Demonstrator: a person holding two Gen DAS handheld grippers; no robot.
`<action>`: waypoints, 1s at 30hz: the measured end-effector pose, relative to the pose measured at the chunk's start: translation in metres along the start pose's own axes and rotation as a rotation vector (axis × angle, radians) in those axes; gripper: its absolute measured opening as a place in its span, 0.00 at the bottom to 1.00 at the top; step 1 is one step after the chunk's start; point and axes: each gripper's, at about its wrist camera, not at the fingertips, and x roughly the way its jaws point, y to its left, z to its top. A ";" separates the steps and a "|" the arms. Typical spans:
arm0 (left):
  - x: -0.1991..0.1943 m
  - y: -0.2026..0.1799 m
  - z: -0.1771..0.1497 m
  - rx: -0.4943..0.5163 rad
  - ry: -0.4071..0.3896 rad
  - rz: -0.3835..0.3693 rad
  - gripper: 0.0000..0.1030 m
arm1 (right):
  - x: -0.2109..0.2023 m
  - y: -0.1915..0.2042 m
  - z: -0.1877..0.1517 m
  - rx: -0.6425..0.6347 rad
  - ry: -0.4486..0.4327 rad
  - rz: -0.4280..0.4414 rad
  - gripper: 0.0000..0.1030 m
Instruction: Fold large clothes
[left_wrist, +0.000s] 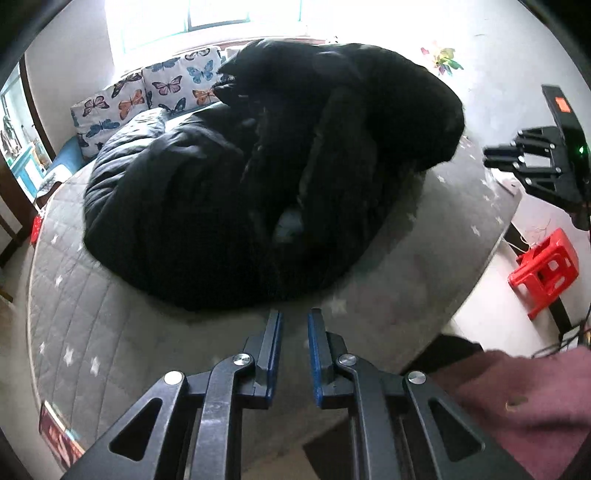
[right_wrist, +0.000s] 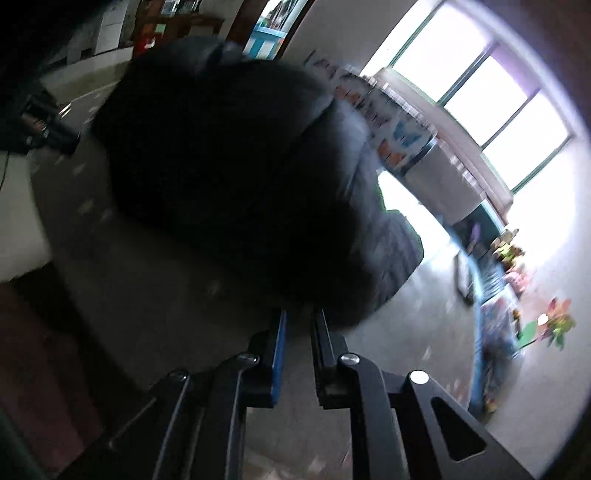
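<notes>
A large black puffy coat (left_wrist: 266, 177) lies bunched in a heap on a grey quilted bed (left_wrist: 92, 314). My left gripper (left_wrist: 295, 317) hovers just short of the coat's near edge, jaws a narrow gap apart and empty. My right gripper shows at the right of the left wrist view (left_wrist: 495, 157), held in the air beside the coat, apart from it. In the blurred, tilted right wrist view the coat (right_wrist: 236, 177) fills the middle and my right gripper (right_wrist: 299, 317) is slightly open and empty near its edge.
Butterfly-print cushions (left_wrist: 147, 96) line the far side of the bed under a bright window (left_wrist: 207, 14). A red plastic stool (left_wrist: 543, 269) stands on the floor to the right. A pink sleeve (left_wrist: 524, 406) is at the lower right.
</notes>
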 end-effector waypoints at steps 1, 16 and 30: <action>-0.006 0.002 -0.004 -0.002 0.005 0.007 0.16 | -0.003 -0.001 -0.001 0.000 0.009 0.005 0.15; -0.051 0.092 0.102 -0.144 -0.134 0.081 0.16 | -0.006 -0.074 0.129 0.300 -0.291 0.220 0.65; 0.048 0.128 0.153 -0.167 0.057 -0.125 0.16 | 0.065 -0.042 0.140 0.260 -0.095 0.569 0.65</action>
